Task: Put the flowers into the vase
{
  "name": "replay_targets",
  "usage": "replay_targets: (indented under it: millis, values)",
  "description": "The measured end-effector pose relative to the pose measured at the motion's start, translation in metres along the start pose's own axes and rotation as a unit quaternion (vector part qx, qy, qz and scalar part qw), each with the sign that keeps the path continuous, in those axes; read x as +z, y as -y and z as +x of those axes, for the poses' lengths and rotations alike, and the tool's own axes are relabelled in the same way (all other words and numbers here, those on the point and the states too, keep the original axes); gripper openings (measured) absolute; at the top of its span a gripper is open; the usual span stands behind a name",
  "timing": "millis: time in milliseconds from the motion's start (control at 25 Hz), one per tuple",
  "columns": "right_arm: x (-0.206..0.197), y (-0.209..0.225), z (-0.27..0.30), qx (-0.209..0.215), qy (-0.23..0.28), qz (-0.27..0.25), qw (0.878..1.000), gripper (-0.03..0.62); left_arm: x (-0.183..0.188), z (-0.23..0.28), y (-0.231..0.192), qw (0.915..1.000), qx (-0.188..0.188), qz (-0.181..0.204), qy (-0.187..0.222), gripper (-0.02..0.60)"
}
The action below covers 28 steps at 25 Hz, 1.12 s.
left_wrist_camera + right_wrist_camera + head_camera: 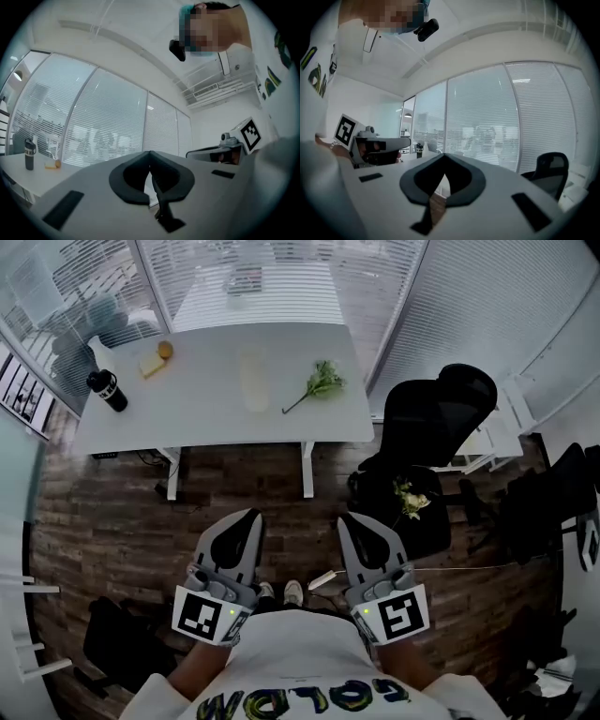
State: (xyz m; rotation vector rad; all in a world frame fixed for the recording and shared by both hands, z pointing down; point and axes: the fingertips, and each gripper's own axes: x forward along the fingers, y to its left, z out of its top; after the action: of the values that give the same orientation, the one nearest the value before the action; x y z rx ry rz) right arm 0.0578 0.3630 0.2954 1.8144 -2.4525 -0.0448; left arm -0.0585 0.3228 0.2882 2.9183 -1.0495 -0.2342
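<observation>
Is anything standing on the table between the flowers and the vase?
Nothing visible does. The flowers lie just to the right of the vase, with only bare table between them.

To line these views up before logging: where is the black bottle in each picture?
Head view: the black bottle stands at the white table's left end.
Left gripper view: the bottle is at the left edge, on the table.
Right gripper view: a small dark shape left of centre, likely the bottle.
Shared landmark: the window blinds behind the table.
</observation>
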Motion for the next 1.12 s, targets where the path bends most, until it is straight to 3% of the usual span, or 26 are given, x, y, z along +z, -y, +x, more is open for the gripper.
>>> replay_targets:
  millis: [240, 480, 1120]
  values:
    - [-0.007, 0.017, 0.004, 0.004, -0.008, 0.008, 1.0, 0.008, -0.006, 0.015, 0.003, 1.0, 0.003, -0.001, -0.008, 0.012]
    - [-0.009, 0.021, 0.035, 0.01, -0.014, 0.008, 1.0, 0.008, -0.006, 0.026, -0.023, 0.9999, 0.008, 0.003, -0.011, 0.012]
    - [0.001, 0.003, 0.19, 0.004, -0.026, 0.003, 1.0, 0.009, -0.004, 0.067, -0.169, 0.9995, -0.011, -0.03, -0.007, 0.012]
